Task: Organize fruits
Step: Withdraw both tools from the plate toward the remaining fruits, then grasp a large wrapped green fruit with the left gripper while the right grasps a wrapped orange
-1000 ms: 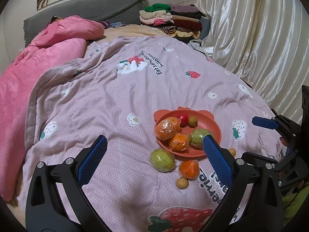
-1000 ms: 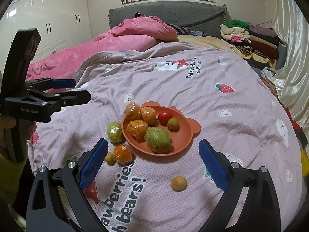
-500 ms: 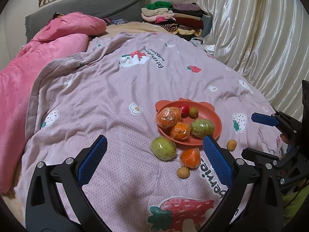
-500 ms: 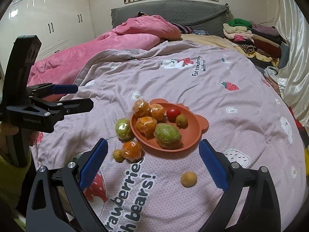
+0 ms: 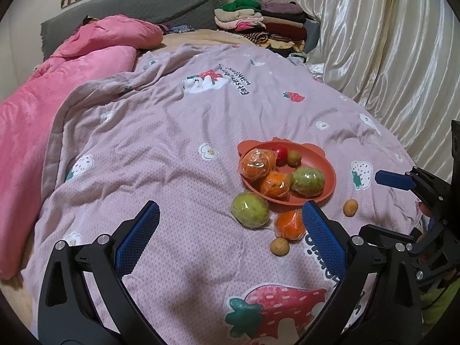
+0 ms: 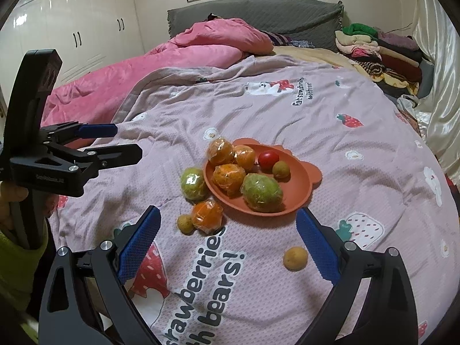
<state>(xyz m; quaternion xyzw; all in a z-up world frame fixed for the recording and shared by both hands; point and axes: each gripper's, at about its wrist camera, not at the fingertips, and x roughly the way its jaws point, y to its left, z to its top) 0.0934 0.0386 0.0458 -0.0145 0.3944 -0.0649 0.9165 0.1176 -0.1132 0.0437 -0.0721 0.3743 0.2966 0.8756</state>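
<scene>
An orange bear-shaped plate [image 5: 325, 162] [image 6: 299, 184] lies on the lilac bedspread. It holds wrapped oranges [image 6: 228, 175], a wrapped green fruit [image 6: 261, 192], a red tomato [image 6: 268, 159] and a small brown fruit [image 6: 281, 169]. Off the plate lie a green fruit [image 5: 249, 210] [image 6: 193, 183], a wrapped orange [image 5: 289, 224] [image 6: 207, 216] and two small brown fruits [image 5: 279, 246] [image 5: 350, 207], one also in the right wrist view [image 6: 295, 258]. My left gripper [image 5: 230, 240] is open and empty, short of the fruits. My right gripper [image 6: 227, 245] is open and empty near the plate.
A pink duvet [image 5: 57, 86] covers the bed's left side. Folded clothes [image 5: 258, 20] are stacked at the head. A satin curtain [image 5: 388, 43] hangs along the right. The left gripper also shows in the right wrist view [image 6: 115, 143], the right one in the left wrist view [image 5: 402, 189].
Both grippers have drawn back and tilted slightly, so the plate and fruits sit a little higher in both views. Nothing on the bed has moved. Both stay open.
</scene>
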